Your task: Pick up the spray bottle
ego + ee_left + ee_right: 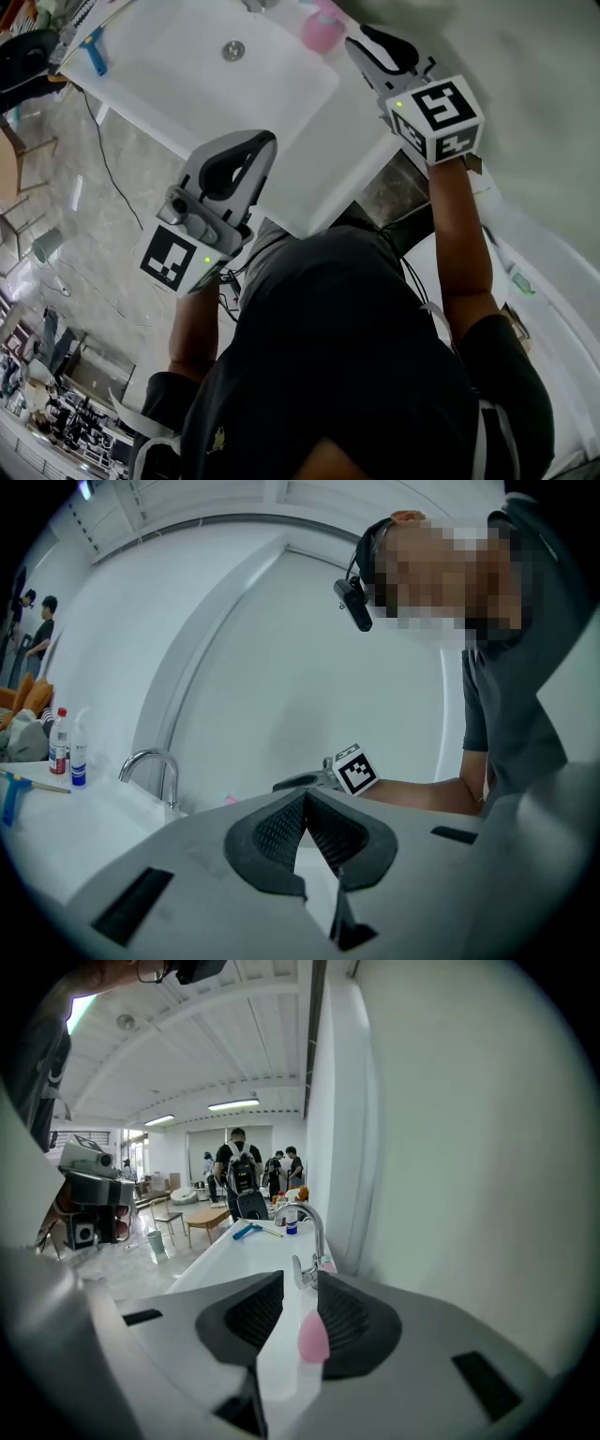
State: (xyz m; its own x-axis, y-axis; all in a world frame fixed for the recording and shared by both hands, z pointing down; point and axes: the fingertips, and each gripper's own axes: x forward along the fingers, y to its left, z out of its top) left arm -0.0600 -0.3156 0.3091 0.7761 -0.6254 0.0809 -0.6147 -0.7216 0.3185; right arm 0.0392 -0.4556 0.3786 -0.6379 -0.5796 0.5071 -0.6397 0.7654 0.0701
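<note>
Jaws on the right gripper (300, 1283) stand apart with nothing pressed between the pads, while the left gripper (305, 797) has its jaws closed tip to tip on nothing. 1 pink spray bottle (312, 1335) shows through the right gripper's gap. In the head view it stands on the white counter at the right of the sink (187, 66), just beside that gripper's tips; whether they touch it cannot be told. Its top is cut off by the frame edge there and blurred in the right gripper view, so the spray head is hard to make out. 1 faucet (309, 1241) rises just beyond the bottle, and 1 drain (233, 50) sits in the basin. At the far left end of the counter lie 1 blue tool (95, 52) and 2 small bottles (59, 742), too small to read. 2 marker cubes show, 1 on each gripper (439, 117). The wearer's dark shirt hides the near part of the counter in the head view. Several people stand far off in the room, too small to count.
</note>
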